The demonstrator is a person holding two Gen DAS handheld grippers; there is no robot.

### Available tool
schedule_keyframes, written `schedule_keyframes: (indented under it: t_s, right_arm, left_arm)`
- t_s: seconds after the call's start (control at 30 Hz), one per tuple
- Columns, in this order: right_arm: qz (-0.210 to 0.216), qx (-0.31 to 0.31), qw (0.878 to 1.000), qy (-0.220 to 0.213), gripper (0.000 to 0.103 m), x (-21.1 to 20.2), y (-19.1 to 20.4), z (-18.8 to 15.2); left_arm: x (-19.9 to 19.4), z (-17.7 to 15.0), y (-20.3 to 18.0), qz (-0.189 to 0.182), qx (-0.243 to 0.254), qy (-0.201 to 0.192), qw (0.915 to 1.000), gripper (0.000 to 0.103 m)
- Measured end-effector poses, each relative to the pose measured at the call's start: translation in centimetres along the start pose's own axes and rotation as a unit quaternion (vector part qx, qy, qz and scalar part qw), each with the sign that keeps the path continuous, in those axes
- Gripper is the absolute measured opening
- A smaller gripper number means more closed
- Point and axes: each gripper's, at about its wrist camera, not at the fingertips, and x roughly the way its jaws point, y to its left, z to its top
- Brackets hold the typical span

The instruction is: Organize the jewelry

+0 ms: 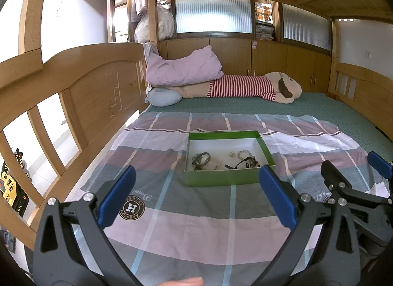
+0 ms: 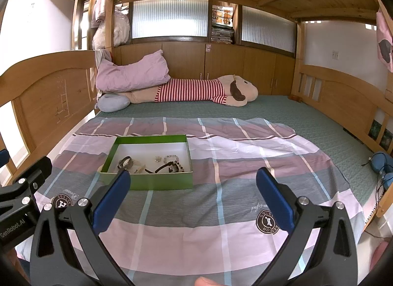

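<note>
A green box point(image 1: 221, 179) with a white inside lies on the plaid sheet point(image 1: 196, 224). It holds several pieces of jewelry: a dark watch point(image 1: 202, 157), a pale bead bracelet point(image 1: 244, 154), a black strap piece point(image 1: 242, 163). My left gripper point(image 1: 196, 175) is open and empty, just short of the box. My right gripper point(image 2: 194, 180) is open and empty, to the right of the box point(image 2: 152, 181), and shows at the right edge of the left wrist view point(image 1: 356, 165). The jewelry point(image 2: 152, 163) shows in the right wrist view too.
A striped plush toy point(image 1: 245, 88), a purple pillow point(image 1: 183, 68) and a grey-blue cushion point(image 1: 163, 96) lie at the far end of the bed. Wooden rails point(image 1: 49, 113) run along the left and right point(image 2: 343, 99). A blue item with cable point(image 2: 382, 163) sits at the right edge.
</note>
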Motion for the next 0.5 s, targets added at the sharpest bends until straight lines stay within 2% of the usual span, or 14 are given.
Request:
schedule_keyframes:
  t_s: [0.5]
  right_arm:
    - [-0.001, 0.000, 1.000, -0.001, 0.100, -0.06, -0.29, -0.09]
  left_arm:
    - [0.03, 0.06, -0.02, -0.001, -0.001, 0.001, 1.0000, 0.099]
